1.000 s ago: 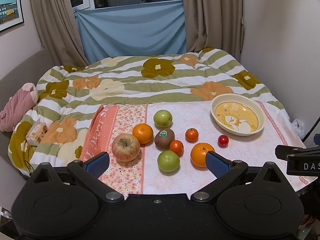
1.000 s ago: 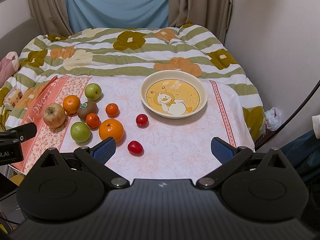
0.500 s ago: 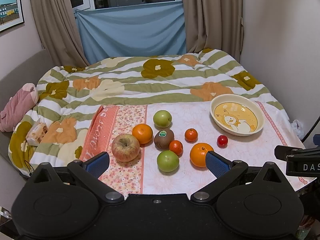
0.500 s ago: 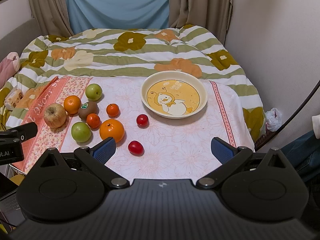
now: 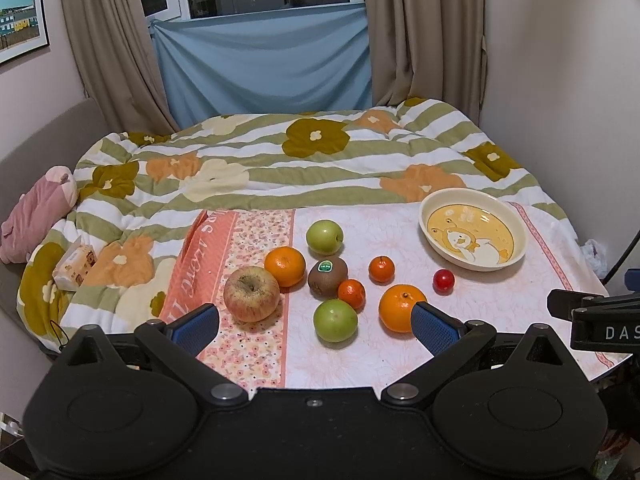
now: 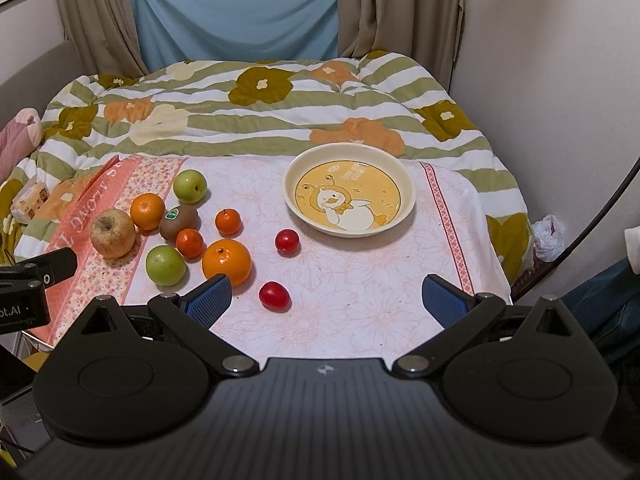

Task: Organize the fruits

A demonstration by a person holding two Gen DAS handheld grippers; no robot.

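Note:
Fruits lie on a pink floral cloth (image 6: 360,300): a red apple (image 5: 251,294), two green apples (image 5: 335,320) (image 5: 324,237), two oranges (image 5: 285,266) (image 5: 400,307), a kiwi (image 5: 327,276), two small tangerines (image 5: 381,269) (image 5: 351,293) and two red tomatoes (image 6: 287,241) (image 6: 274,295). A cream plate with a duck picture (image 6: 350,190) stands empty at the right. My left gripper (image 5: 314,326) is open, above the near edge in front of the fruits. My right gripper (image 6: 326,300) is open, near the closer tomato.
The cloth lies on a bed with a striped flower quilt (image 5: 280,160). A pink pillow (image 5: 36,212) and a small packet (image 5: 74,268) lie at the left. A wall stands close on the right, curtains and a window behind.
Both grippers have drifted slightly forward toward the fruits. Nothing on the cloth has moved.

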